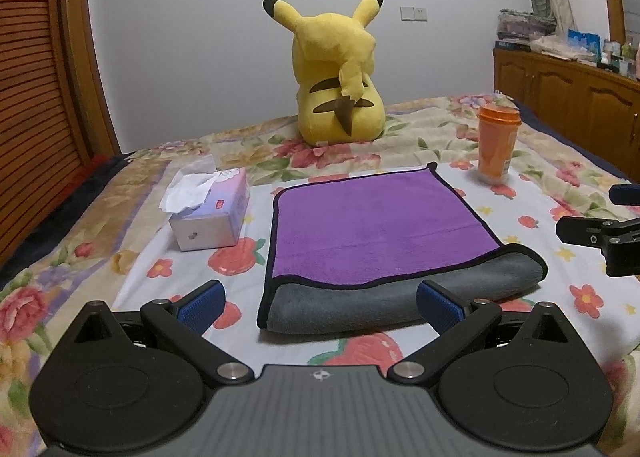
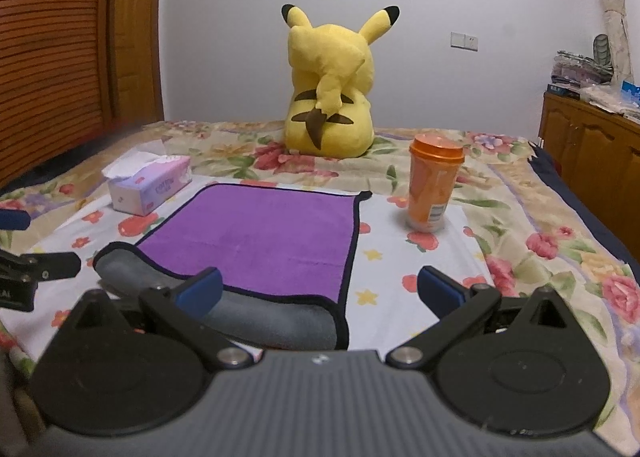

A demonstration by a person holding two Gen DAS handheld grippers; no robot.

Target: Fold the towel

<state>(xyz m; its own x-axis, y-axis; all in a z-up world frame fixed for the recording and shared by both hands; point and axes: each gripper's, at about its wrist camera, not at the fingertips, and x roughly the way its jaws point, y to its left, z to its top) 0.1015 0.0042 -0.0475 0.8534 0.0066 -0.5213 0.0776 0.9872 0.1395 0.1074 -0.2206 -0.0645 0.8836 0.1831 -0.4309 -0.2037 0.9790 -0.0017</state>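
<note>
A towel, purple on one face (image 1: 372,225) and grey on the other, lies on the floral bedspread (image 1: 532,289). Its near edge is folded over toward the far side, showing a grey band (image 1: 384,301). It also shows in the right wrist view (image 2: 260,233). My left gripper (image 1: 320,305) is open and empty, just in front of the folded near edge. My right gripper (image 2: 318,289) is open and empty, over the towel's near right corner. The right gripper's fingers (image 1: 592,237) show at the right edge of the left wrist view.
A tissue box (image 1: 212,213) stands left of the towel. An orange lidded cup (image 1: 498,141) stands at its far right. A yellow plush toy (image 1: 340,73) sits behind. A wooden cabinet (image 1: 572,93) stands right of the bed, a slatted wardrobe (image 1: 36,97) at the left.
</note>
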